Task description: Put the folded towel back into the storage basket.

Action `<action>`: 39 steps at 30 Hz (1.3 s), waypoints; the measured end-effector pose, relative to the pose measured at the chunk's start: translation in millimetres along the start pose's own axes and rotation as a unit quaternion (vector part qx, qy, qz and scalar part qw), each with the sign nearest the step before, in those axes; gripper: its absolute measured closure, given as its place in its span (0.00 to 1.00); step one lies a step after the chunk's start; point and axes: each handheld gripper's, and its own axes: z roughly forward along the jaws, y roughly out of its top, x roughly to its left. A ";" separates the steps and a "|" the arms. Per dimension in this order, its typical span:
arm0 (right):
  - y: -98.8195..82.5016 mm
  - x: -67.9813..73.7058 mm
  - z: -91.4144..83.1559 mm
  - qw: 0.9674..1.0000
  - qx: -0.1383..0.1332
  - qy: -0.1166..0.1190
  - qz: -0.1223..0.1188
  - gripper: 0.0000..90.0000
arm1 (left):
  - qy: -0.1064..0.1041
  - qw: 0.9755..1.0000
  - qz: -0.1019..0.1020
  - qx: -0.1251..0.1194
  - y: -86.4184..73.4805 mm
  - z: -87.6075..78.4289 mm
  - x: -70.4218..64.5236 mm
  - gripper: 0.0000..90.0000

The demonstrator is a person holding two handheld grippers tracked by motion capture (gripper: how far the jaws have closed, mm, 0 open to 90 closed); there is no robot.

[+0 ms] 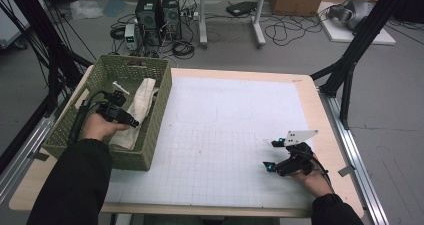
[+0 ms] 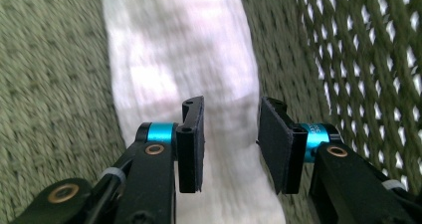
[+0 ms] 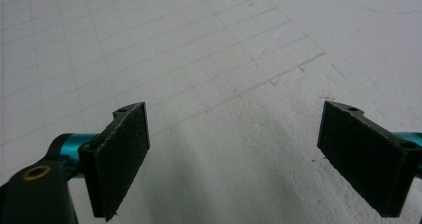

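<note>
A white folded cloth (image 1: 141, 102) lies lengthwise inside a green woven basket (image 1: 161, 101) at the table's left. My left gripper (image 1: 131, 122) reaches into the basket just above the cloth. In the left gripper view its jaws (image 2: 230, 144) stand partly apart over the cloth (image 2: 179, 50), whose near end runs under the gap; the pads do not press on it. The basket's weave (image 2: 50, 84) lies on both sides. My right gripper (image 1: 270, 155) rests low over the white grid mat (image 1: 225, 120) at the front right, jaws wide open (image 3: 234, 159) with nothing between them.
A small white tag (image 1: 119, 86) lies in the basket's far part. The mat (image 3: 199, 59) covers most of the wooden tabletop (image 1: 320, 115). Black frame posts (image 1: 350, 60) stand at both sides, with computers and cables (image 1: 159, 15) on the floor beyond.
</note>
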 end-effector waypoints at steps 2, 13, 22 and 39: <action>1.6 0.4 -0.4 1.000 0.001 0.001 0.001 0.13 | 0.004 1.000 0.004 0.011 -1.1 6.8 -0.4 0.78; 5.1 2.7 0.8 1.000 0.002 -0.002 0.000 0.13 | 0.001 1.000 0.028 0.004 -2.8 5.9 -2.7 0.83; 6.8 2.3 -5.1 1.000 -0.011 -0.010 0.005 0.13 | -0.019 0.998 0.013 -0.059 -2.3 -11.2 0.9 0.75; 7.5 4.0 -13.0 1.000 -0.021 -0.020 0.006 0.13 | -0.046 0.993 -0.006 -0.105 -2.0 -22.6 -2.0 0.63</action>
